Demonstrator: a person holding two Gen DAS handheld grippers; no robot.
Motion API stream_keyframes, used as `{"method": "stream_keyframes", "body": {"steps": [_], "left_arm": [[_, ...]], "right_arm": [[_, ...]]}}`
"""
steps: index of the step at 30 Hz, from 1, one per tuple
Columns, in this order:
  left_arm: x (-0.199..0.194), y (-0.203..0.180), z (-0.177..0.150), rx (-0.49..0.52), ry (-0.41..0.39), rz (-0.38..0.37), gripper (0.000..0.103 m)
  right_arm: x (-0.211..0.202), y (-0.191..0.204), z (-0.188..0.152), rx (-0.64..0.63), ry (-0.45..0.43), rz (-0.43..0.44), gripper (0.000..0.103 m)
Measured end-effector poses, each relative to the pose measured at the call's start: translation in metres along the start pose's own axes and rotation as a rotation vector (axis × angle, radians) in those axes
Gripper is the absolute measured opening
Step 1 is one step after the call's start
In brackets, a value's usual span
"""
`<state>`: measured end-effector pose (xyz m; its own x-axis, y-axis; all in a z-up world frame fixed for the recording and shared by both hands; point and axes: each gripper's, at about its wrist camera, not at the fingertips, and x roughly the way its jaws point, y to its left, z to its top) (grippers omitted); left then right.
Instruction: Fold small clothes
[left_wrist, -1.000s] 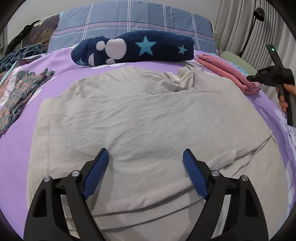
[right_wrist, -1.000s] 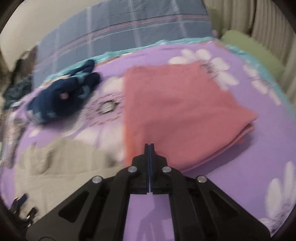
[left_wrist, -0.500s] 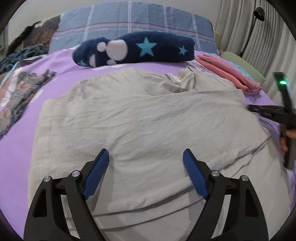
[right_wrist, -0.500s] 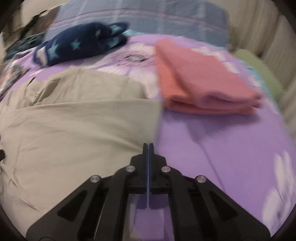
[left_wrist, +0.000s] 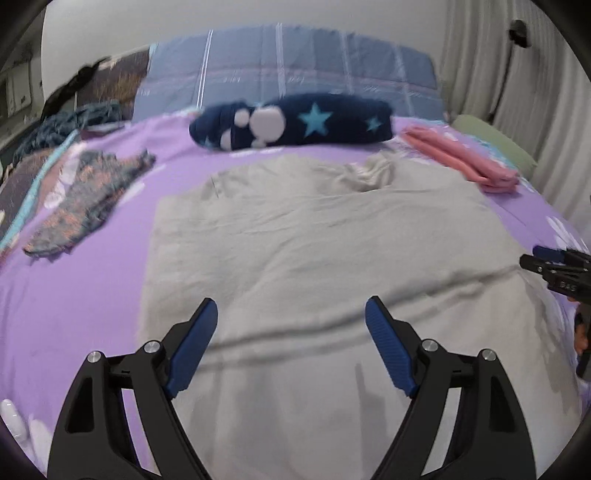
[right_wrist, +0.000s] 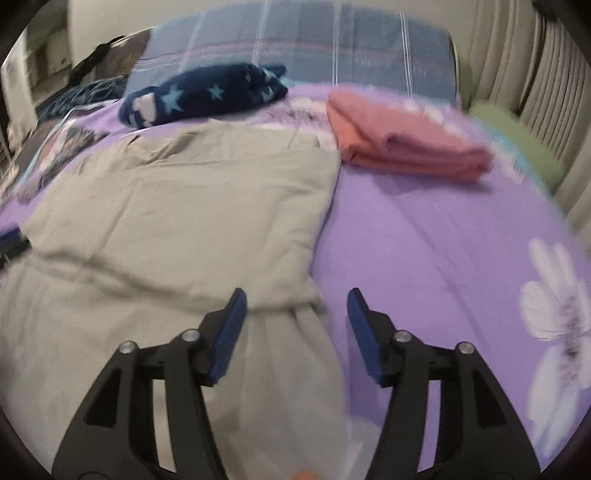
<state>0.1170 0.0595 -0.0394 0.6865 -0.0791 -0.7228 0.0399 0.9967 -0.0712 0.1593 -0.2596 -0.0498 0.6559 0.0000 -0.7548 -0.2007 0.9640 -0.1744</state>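
Observation:
A beige T-shirt (left_wrist: 317, 251) lies spread on the purple bedsheet (left_wrist: 92, 280), its sides folded inward and its collar toward the pillows. My left gripper (left_wrist: 291, 325) hangs open over the shirt's lower middle, nothing between its blue pads. My right gripper (right_wrist: 295, 314) hovers over the shirt's (right_wrist: 166, 229) right edge; its jaws are opening, and no cloth is pinched between them. In the left wrist view the right gripper (left_wrist: 546, 258) shows at the far right edge of the shirt.
A folded pink garment (right_wrist: 402, 144) lies at the back right. A dark blue star-patterned bundle (left_wrist: 291, 122) sits behind the collar, in front of a plaid pillow (left_wrist: 288, 70). A patterned cloth (left_wrist: 88, 199) lies at the left. Curtains (right_wrist: 532, 96) hang on the right.
My right gripper swung from the pink garment down to the shirt's right edge and went from shut to open. My left gripper drew back a little and stayed open.

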Motion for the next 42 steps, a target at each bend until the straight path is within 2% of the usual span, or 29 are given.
{"method": "stream_keyframes", "body": {"steps": [3, 5, 7, 11, 15, 19, 20, 22, 23, 27, 30, 35, 38, 42], "left_arm": [[-0.029, 0.003, -0.026, 0.052, -0.001, 0.029, 0.086], [-0.038, 0.012, -0.045, 0.050, 0.028, 0.056, 0.087], [-0.047, 0.023, -0.064, 0.018, 0.067, 0.052, 0.087], [-0.065, 0.041, -0.108, -0.054, 0.138, -0.023, 0.087], [-0.089, 0.041, -0.144, -0.049, 0.128, -0.082, 0.087], [-0.114, 0.035, -0.168, -0.024, 0.127, -0.189, 0.086], [-0.119, 0.033, -0.174, -0.013, 0.128, -0.202, 0.085], [-0.129, 0.030, -0.183, 0.002, 0.129, -0.201, 0.074], [-0.133, 0.030, -0.187, 0.004, 0.129, -0.201, 0.072], [-0.156, 0.034, -0.212, -0.021, 0.123, -0.197, 0.059], [-0.161, 0.035, -0.217, -0.013, 0.128, -0.185, 0.055], [-0.175, 0.036, -0.226, 0.009, 0.181, -0.197, 0.049], [-0.179, 0.043, -0.235, -0.021, 0.168, -0.233, 0.049], [-0.174, 0.053, -0.235, -0.127, 0.143, -0.304, 0.049]], "right_arm": [[-0.026, 0.004, -0.035, -0.064, -0.022, -0.026, 0.057], [-0.042, -0.006, -0.062, -0.010, -0.003, 0.024, 0.057], [-0.052, -0.016, -0.080, 0.054, 0.013, 0.057, 0.056], [-0.071, -0.035, -0.116, 0.172, 0.050, 0.105, 0.042], [-0.092, -0.043, -0.147, 0.237, 0.067, 0.228, 0.040], [-0.107, -0.045, -0.171, 0.263, 0.087, 0.315, 0.040], [-0.112, -0.047, -0.177, 0.274, 0.093, 0.330, 0.040], [-0.123, -0.048, -0.189, 0.286, 0.107, 0.351, 0.040], [-0.130, -0.048, -0.196, 0.288, 0.113, 0.361, 0.040], [-0.149, -0.047, -0.225, 0.321, 0.118, 0.406, 0.041], [-0.154, -0.042, -0.230, 0.338, 0.101, 0.410, 0.043], [-0.165, -0.040, -0.234, 0.326, 0.150, 0.435, 0.044], [-0.165, -0.039, -0.241, 0.329, 0.136, 0.459, 0.047], [-0.158, -0.041, -0.237, 0.393, 0.122, 0.530, 0.045]]}}
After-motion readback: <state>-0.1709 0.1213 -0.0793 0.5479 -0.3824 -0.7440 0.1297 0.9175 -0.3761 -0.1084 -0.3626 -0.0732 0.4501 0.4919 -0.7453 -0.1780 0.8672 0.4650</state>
